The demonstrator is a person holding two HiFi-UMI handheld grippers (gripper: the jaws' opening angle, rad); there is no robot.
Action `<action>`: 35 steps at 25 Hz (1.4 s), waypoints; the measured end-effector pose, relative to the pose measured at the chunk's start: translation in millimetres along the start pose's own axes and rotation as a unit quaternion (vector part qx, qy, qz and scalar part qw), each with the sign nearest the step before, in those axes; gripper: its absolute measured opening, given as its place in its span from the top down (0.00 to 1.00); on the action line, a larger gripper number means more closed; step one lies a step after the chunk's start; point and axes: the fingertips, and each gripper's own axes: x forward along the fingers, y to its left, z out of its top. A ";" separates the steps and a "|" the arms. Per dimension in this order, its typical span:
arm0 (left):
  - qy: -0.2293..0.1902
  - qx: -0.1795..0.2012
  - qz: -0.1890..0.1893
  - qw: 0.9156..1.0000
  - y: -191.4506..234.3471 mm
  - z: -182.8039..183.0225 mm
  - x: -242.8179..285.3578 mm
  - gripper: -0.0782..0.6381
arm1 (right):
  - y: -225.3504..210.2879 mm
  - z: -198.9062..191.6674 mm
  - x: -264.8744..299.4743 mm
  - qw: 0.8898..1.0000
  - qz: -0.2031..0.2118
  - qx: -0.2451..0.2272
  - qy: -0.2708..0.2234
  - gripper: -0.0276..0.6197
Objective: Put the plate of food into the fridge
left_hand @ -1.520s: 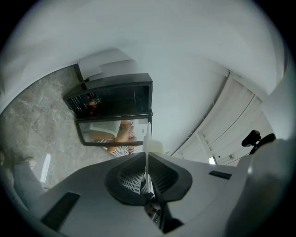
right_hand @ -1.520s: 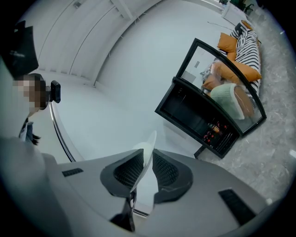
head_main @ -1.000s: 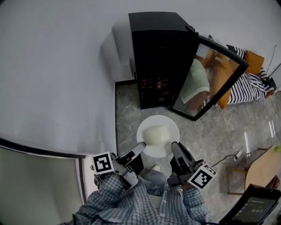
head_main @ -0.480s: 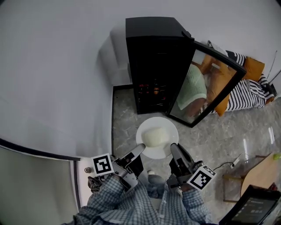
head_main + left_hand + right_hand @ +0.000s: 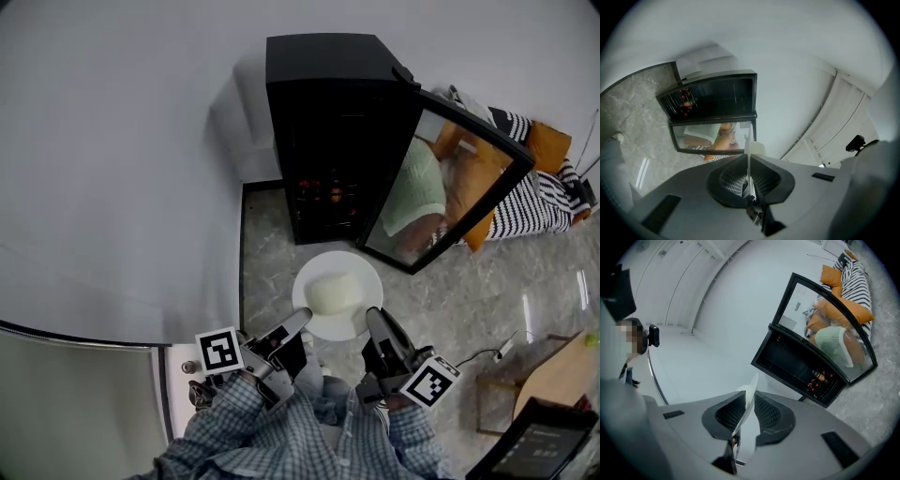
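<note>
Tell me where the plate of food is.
Head view, centre: the plate of food hangs before the open fridge, its near rim between the jaws of the left gripper and the right gripper, whose jaws are closing.

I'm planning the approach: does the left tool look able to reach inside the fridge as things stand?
Probably yes: the fridge has its door wide open, and only floor lies between. The left tool, shut on the plate, must be carried closer.

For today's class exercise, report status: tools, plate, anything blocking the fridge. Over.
Left tool shut on plate rim; right tool closing on it too. Plate with food held short of fridge. Door open, way looks clear.
</note>
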 end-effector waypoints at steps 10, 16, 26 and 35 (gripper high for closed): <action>0.007 0.005 -0.001 1.000 -7.7 56.7 26.3 0.87 | -2.8 22.1 56.5 1.000 -0.001 0.004 -0.011 0.86; 0.015 0.006 -0.013 1.000 -10.1 88.3 36.7 0.87 | -2.6 29.2 86.6 1.000 -0.006 -0.001 -0.022 0.86; 0.022 0.002 -0.013 1.000 2.1 131.4 41.7 0.87 | -10.9 25.4 129.8 1.000 -0.019 -0.010 -0.018 0.86; 0.021 0.000 -0.007 1.000 10.0 151.5 42.3 0.87 | -17.5 21.8 150.3 1.000 -0.025 -0.011 -0.014 0.86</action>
